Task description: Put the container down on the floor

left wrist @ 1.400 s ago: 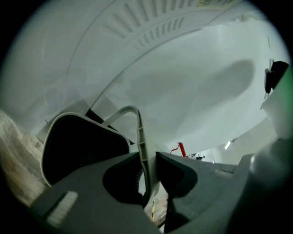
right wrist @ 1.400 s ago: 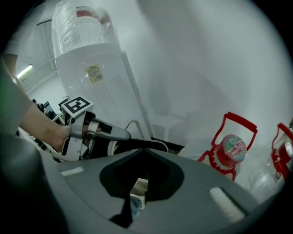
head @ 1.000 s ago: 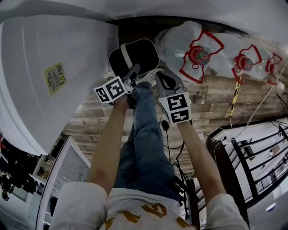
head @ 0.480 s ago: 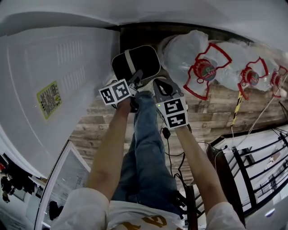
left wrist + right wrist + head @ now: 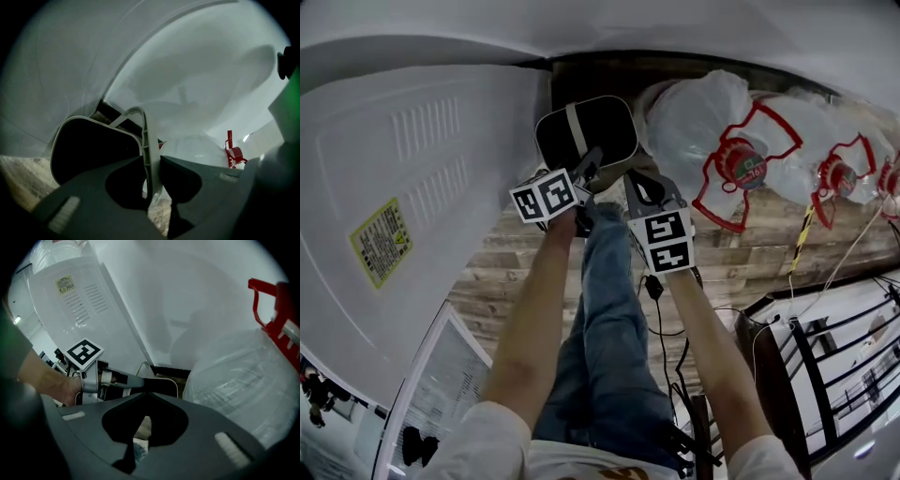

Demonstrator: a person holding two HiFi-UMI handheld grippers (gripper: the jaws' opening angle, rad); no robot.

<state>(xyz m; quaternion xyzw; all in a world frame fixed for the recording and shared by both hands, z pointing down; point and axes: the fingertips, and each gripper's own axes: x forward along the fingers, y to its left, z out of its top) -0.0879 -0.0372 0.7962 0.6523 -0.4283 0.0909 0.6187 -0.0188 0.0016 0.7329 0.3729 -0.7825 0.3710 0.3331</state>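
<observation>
Big white appliance [image 5: 422, 187] fills the left side of the head view, a yellow label [image 5: 380, 242] stuck on its panel, and the wooden plank floor [image 5: 741, 253] runs out to the right of it. Along the wall sit clear water jugs [image 5: 698, 122] wrapped in plastic, their red handles [image 5: 741, 164] facing up. Tucked between the appliance and the nearest jug, right against the dark skirting, is the container [image 5: 605, 131], a black tub with a pale rim and a pale grey handle [image 5: 149, 140] arching over it. Down the middle comes the person's leg in blue jeans [image 5: 614, 309], both bare forearms reaching past it. Now the left gripper [image 5: 586, 167]: its jaws are clamped tight on that grey handle, the strap pinched between the two pads in the left gripper view, with the tub's dark opening just to the left. Whether the tub's base touches the planks, I cannot tell from here. The right gripper [image 5: 639, 183] is just beside it, near the first jug, its jaws pressed together with nothing between them. From the right gripper view the left tool's marker cube [image 5: 84, 352] shows clearly, a hand wrapped round the grip behind it.
</observation>
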